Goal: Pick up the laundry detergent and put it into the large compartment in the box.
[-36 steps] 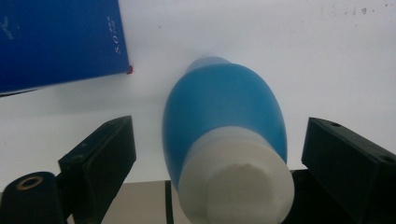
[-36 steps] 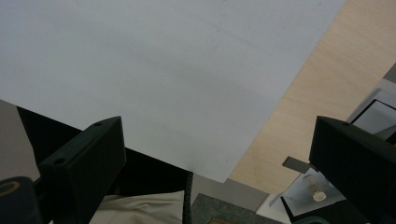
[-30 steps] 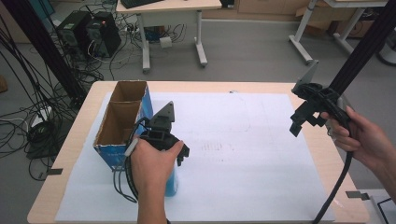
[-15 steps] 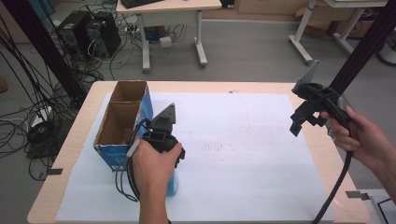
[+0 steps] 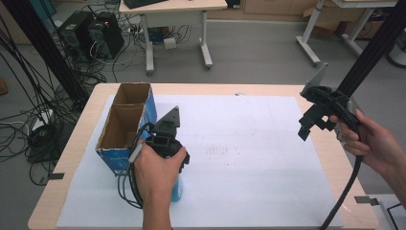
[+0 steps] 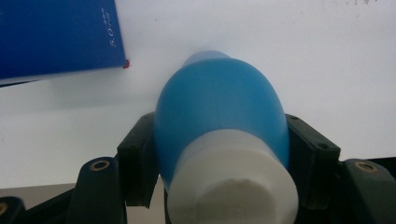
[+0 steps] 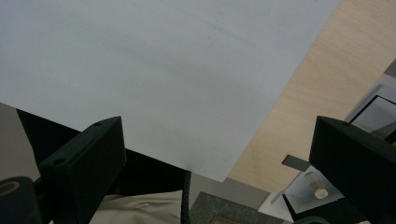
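A blue bottle (image 6: 219, 102) with a white cap sits between the black jaws of my left gripper (image 6: 219, 154), which is shut on it just above the cap. In the high view the left gripper (image 5: 178, 160) points down at the near left of the white sheet, and the bottle's lower end (image 5: 176, 190) shows under the hand. An open blue cardboard box (image 5: 125, 125) with two compartments stands just left of it. My right gripper (image 5: 317, 125) hangs open above the table's right edge. Nothing lies between its fingers (image 7: 88, 154).
A large white sheet (image 5: 249, 153) covers most of the wooden table (image 5: 335, 182). The blue side of the box (image 6: 56, 37) lies close to the bottle's upper left. Cables trail from both grippers. Desks and computer towers stand on the floor beyond.
The left hand with the bottle has shifted very slightly toward the near edge. The right gripper has stayed where it was.
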A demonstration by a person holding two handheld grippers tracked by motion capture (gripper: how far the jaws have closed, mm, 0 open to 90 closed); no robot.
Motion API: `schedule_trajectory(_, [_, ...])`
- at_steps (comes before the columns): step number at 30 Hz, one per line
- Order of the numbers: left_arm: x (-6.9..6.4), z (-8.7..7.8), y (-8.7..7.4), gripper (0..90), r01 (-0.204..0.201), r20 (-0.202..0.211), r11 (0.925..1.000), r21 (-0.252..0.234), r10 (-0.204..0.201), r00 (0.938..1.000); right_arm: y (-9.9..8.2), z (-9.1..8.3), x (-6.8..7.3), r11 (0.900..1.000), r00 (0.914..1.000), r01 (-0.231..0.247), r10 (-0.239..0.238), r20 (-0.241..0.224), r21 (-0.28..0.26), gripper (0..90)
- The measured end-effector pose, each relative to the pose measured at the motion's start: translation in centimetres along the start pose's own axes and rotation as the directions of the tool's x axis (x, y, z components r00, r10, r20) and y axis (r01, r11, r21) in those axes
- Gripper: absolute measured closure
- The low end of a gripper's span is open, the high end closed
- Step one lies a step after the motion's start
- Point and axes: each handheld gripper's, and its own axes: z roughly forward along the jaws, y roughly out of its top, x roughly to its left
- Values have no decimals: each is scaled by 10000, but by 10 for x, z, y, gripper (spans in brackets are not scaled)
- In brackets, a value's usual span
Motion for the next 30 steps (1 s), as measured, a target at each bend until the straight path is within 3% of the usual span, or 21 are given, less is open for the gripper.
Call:
schedule_trajectory(6, [-3, -23, 0, 367, -136, -60, 9999, -103, 135, 9999, 1, -1, 0, 10000, 10000, 14, -14, -24, 59, 38])
schedule_trajectory(17, [-4, -94, -1, 367, -178, -81, 9968, -784, 172, 9998, 3, -7, 3, 10000, 10000, -47, 47, 58, 54, 37])
schedule_trajectory(30, [11, -159, 9, 368, -21, 3, 9879, -1551, 21, 10000, 7, -9, -5, 9997, 9999, -161, 161, 22, 180, 37])
